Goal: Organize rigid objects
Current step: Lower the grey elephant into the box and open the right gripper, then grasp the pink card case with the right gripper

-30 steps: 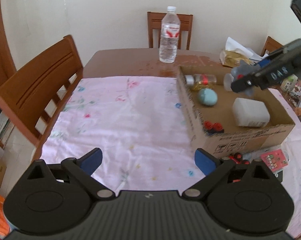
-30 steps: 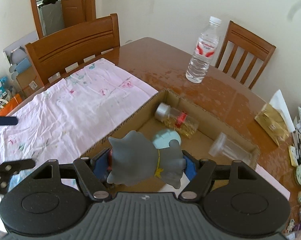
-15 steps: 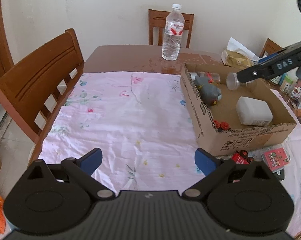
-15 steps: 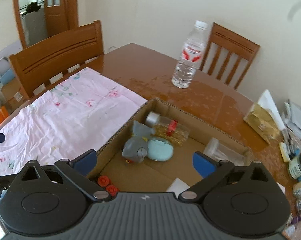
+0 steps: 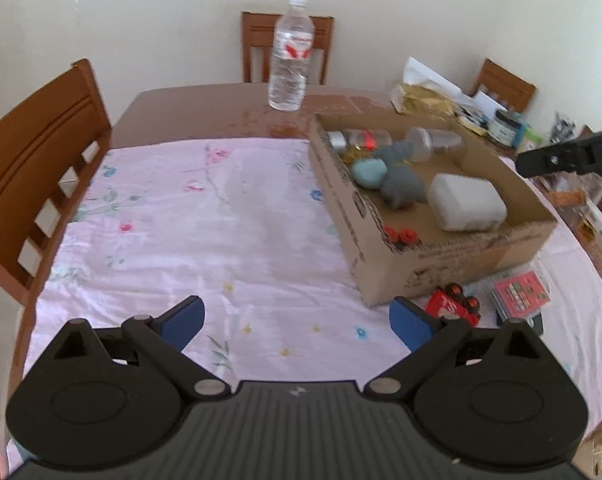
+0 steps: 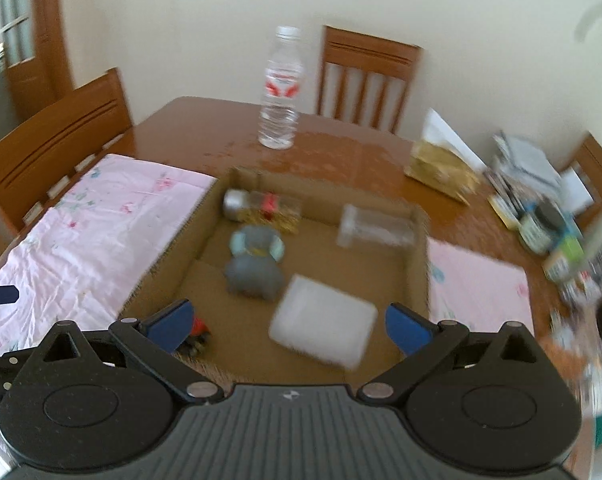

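Both pairs of jaws are standing wide apart and holding nothing: the left gripper (image 5: 297,322) is hovering over the pink floral cloth (image 5: 205,216), and the right gripper (image 6: 287,326) is hanging over the near wall of the cardboard box (image 6: 419,264). Outside the box, one red toy car (image 5: 455,306) is lying on the cloth just beside the box's near corner, to the right of and slightly beyond the left gripper's right finger, so the left gripper looks the nearer one; its long axis seems to be running roughly across the view, though part of it is hidden. One flat pink packet (image 5: 519,294) is lying just right of it. Inside the box, the pictures are showing one grey toy animal (image 6: 255,270), one teal round piece (image 5: 368,173), one white block (image 6: 323,326), two clear jars lying on their sides, and another red-wheeled toy (image 5: 399,236) in the near corner. One water bottle (image 5: 291,54) is standing upright on the bare table beyond.
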A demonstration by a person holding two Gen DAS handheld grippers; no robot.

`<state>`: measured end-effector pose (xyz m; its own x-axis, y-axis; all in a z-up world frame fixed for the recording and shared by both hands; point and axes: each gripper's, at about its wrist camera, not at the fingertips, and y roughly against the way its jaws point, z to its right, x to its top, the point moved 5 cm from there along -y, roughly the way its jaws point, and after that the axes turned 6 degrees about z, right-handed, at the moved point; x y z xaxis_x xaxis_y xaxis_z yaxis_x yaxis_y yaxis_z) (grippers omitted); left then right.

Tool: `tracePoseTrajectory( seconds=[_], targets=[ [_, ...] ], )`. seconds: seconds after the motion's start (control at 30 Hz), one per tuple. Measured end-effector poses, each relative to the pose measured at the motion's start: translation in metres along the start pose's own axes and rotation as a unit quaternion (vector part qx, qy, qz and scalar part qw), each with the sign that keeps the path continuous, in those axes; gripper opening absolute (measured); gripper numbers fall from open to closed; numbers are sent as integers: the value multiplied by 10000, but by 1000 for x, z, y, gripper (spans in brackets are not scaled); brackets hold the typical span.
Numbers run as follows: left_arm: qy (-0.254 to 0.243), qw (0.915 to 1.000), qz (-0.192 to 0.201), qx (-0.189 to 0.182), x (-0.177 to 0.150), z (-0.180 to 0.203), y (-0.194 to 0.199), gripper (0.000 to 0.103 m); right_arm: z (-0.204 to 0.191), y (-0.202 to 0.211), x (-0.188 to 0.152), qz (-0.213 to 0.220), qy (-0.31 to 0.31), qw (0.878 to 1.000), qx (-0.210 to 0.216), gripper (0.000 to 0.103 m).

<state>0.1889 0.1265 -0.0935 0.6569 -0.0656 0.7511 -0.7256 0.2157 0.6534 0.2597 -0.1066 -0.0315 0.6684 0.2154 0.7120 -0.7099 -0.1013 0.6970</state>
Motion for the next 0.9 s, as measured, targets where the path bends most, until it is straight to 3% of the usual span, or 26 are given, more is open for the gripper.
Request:
tracePoseTrajectory(
  seconds=[0.17, 0.43, 0.9],
  targets=[
    [-304, 9994, -92, -155, -7, 10, -5, 98, 10, 3, -41, -254, -361, 9984, -353, 103],
    [-477, 9984, -242, -182, -18, 26, -13, 99, 8, -17, -99, -750, -574, 9945, -458, 103],
    [-375, 9971, -662, -44, -30, 50, -29, 99, 18, -59, -121, -775, -575, 9942, -483, 103]
  ],
)
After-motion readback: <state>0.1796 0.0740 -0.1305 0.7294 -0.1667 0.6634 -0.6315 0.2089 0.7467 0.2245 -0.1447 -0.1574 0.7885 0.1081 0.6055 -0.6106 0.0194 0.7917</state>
